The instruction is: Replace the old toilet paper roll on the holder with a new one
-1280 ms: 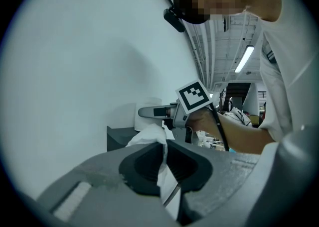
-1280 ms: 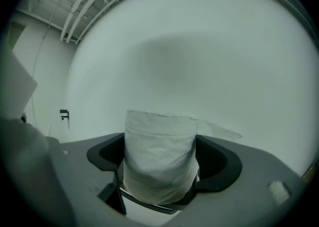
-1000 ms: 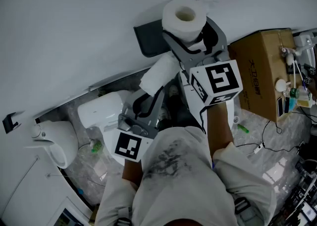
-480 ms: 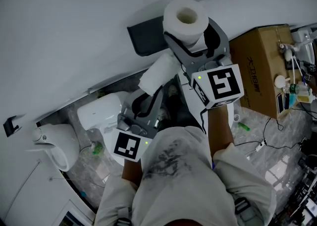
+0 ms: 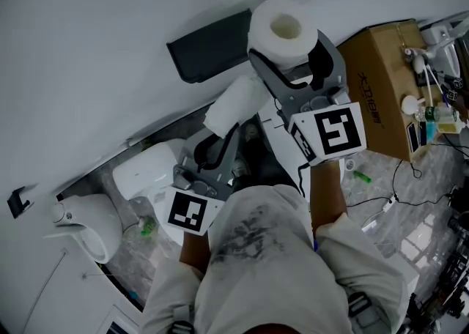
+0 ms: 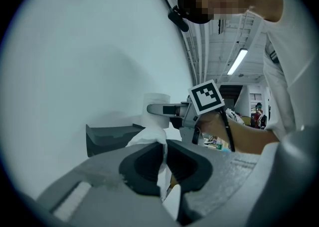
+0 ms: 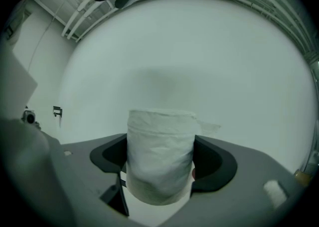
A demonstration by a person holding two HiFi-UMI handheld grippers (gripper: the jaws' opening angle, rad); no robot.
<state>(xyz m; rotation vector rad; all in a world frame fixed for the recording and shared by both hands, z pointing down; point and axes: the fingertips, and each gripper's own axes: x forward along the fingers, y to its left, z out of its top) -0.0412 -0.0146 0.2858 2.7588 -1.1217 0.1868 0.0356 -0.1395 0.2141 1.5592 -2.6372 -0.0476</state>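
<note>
Currently: two grippers, right gripper (image 5: 287,53) clamped on one full toilet paper roll (image 5: 283,26) held upright near one dark wall holder (image 5: 209,48), left gripper (image 5: 231,129) pinched on one white paper remnant (image 5: 236,104).

Head view overhead, gripper views close, facing wall (image 7: 199,47)

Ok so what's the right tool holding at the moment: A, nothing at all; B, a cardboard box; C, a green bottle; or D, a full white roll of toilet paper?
D: in the right gripper view the right tool has its jaws pressed against both sides of a white toilet paper roll, which stands upright between them.
</note>
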